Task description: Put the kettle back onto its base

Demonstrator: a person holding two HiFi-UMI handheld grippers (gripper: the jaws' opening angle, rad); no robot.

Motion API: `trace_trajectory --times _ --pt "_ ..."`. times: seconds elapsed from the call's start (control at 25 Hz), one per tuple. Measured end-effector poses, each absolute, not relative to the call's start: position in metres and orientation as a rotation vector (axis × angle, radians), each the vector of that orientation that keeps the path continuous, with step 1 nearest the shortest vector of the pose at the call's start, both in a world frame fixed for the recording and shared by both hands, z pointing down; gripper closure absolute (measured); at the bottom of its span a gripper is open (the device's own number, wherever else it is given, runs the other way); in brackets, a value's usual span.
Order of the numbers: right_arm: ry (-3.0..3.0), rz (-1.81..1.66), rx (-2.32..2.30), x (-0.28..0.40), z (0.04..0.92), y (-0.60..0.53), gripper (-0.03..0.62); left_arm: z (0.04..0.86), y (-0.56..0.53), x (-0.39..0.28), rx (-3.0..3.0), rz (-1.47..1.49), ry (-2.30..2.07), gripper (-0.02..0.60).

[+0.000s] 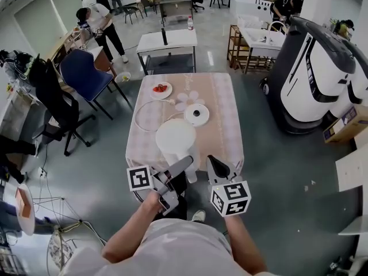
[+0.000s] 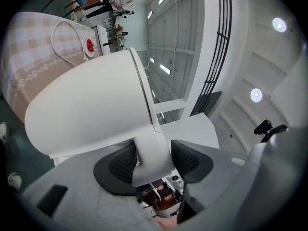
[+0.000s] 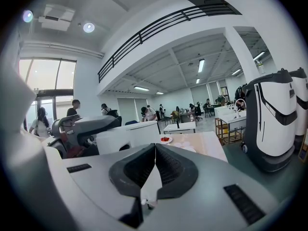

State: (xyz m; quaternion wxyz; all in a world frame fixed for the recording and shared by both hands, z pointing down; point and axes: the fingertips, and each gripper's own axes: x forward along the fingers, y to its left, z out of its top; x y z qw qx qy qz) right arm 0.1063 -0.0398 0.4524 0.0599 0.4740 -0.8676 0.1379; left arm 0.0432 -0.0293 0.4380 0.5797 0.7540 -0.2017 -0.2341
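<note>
The white kettle (image 1: 175, 140) is over the near part of the checked table (image 1: 224, 137); I cannot tell whether it rests on the cloth. My left gripper (image 1: 185, 167) is shut on the kettle's handle (image 2: 151, 155), which fills the gap between the dark pads. The kettle's body (image 2: 86, 109) looms large in the left gripper view. Its round white base (image 1: 196, 114), with a dark centre, lies further back and slightly right, bare. My right gripper (image 1: 213, 161) hovers right of the handle, shut on nothing; its pads meet in the right gripper view (image 3: 154, 162). The kettle (image 3: 127, 136) shows there too.
A plate of red fruit (image 1: 161, 89) and several pale flower-shaped discs (image 1: 187, 99) lie at the table's far end. A white cable loop (image 1: 150, 115) lies left of the base. A large white robot (image 1: 316, 73) stands right, a blue chair (image 1: 86, 76) left.
</note>
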Motion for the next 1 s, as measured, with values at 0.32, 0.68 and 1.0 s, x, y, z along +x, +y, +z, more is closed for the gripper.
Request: trace_trajectory --times 0.32,0.68,1.0 --pt "-2.586 0.438 1.455 0.103 0.461 -0.074 0.589 0.445 -0.065 0.039 1.745 -0.539 -0.446 0.351" --pt "-2.550 0.452 1.488 0.090 0.465 -0.130 0.589 0.455 -0.122 0.030 1.742 -0.498 -0.412 0.351" --pt "-2.506 0.464 1.510 0.081 0.468 -0.171 0.589 0.457 -0.164 0.022 1.723 -0.482 -0.380 0.351"
